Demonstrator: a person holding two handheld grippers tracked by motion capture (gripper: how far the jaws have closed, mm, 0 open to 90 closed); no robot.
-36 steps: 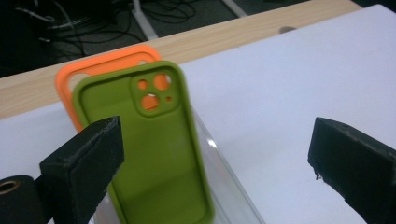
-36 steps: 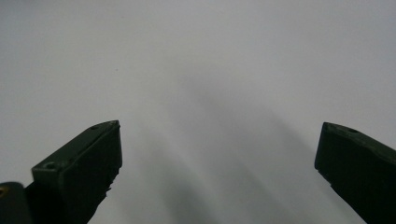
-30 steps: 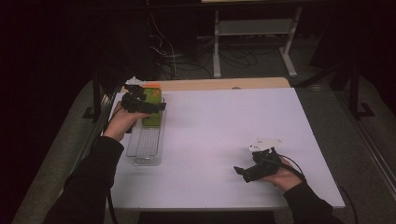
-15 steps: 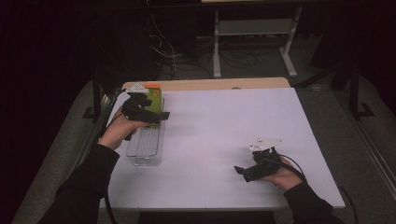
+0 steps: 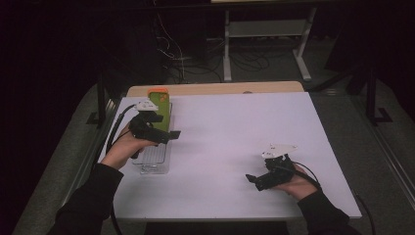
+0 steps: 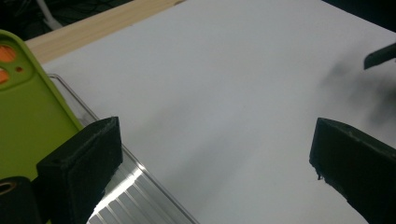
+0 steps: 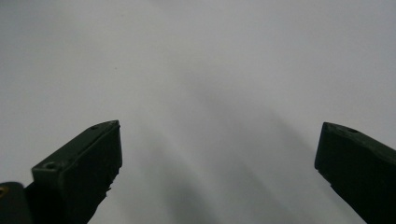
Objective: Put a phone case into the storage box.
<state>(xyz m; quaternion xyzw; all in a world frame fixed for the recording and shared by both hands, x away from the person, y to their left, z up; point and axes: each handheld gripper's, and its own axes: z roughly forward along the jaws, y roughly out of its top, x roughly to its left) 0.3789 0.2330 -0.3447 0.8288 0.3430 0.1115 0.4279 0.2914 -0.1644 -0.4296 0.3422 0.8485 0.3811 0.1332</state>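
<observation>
Left gripper [image 5: 169,135], jaws spread and empty, hovers over a clear tray [image 5: 155,159]; green phone case [image 5: 160,108] lies at its twelve o'clock.

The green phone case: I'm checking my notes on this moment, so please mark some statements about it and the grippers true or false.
1. The green phone case lies in a clear tray. True.
2. The left gripper grips the case. False: its jaws stand open, with nothing between them.
3. The right gripper is open. True.
4. The tray sits at the table's right edge. False: it is at the left edge.
</observation>
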